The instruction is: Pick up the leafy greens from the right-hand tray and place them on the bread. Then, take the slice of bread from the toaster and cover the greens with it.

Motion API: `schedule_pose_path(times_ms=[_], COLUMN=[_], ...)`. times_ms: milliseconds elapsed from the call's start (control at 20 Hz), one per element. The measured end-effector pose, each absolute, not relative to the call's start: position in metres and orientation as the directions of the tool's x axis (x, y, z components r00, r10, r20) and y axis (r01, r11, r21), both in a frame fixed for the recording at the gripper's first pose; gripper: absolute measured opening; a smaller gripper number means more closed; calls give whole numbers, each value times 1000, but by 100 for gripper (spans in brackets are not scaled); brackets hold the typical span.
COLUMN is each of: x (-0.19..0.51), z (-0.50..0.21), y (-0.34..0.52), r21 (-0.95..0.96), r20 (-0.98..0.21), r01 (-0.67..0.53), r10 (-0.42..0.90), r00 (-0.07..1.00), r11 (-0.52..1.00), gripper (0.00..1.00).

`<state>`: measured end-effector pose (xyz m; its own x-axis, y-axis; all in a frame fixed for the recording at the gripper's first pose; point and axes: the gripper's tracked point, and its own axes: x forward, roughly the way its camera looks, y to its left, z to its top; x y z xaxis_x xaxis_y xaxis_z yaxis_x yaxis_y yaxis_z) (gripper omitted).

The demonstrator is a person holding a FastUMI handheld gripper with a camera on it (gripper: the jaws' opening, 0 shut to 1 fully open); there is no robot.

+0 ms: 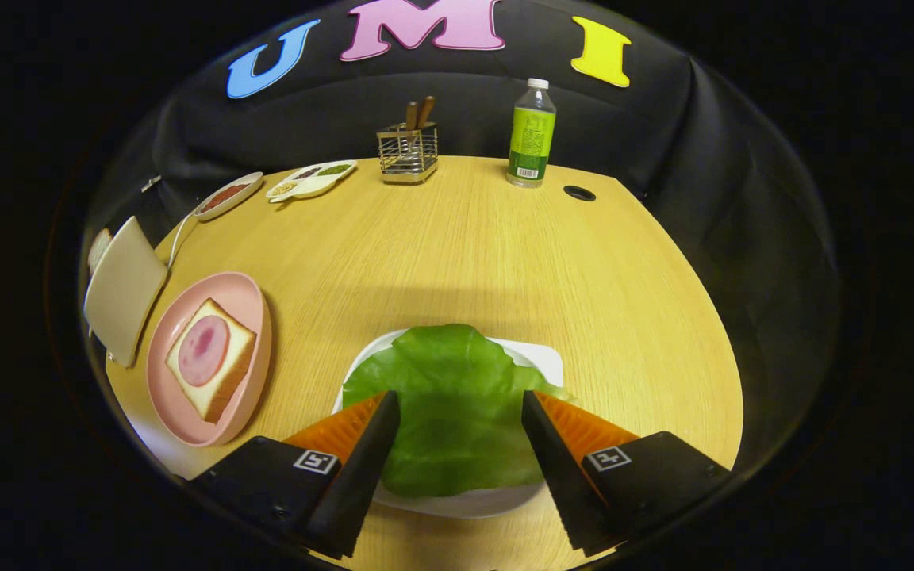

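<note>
**Green leaf between my spread fingers**

Cream-coloured toaster (122,289) sits at the far left edge of the counter (473,246), with a slice of bread (97,249) poking up behind it. Just beside it, a pink plate (247,305) carries a square bread slice (213,371) topped with a round of ham (203,350). Farther back stand two small condiment dishes (310,179), a wire utensil holder (408,153) and a green-labelled bottle (531,133). My gripper (461,412) is released, fingers wide apart, hovering over the white tray (540,358). The lettuce leaf (453,396) lies flat on that tray, right between my fingers and reaching a little beyond them; I cannot tell whether either finger touches it.
</note>
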<state>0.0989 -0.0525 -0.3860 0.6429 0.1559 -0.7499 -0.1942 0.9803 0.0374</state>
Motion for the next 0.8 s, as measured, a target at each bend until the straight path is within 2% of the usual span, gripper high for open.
schedule_pose_path(times_ms=[50, 300, 350, 500, 600, 750, 800], x=[100, 98, 99, 98, 98, 99, 98], z=[-383, -386, -386, -386, -386, -385, -384], y=[-52, -54, -54, -53, -53, -55, -53], r21=[44, 34, 34, 34, 39, 19, 12], r20=[-745, -767, -764, -770, -778, -771, -769], r01=[-185, -212, -214, -225, -225, -216, -230], r10=[156, 161, 164, 169, 171, 152, 156], r00=[648, 621, 624, 615, 604, 619, 620], r11=[982, 977, 976, 974, 974, 976, 973], gripper=[86, 84, 65, 56, 56, 21, 21])
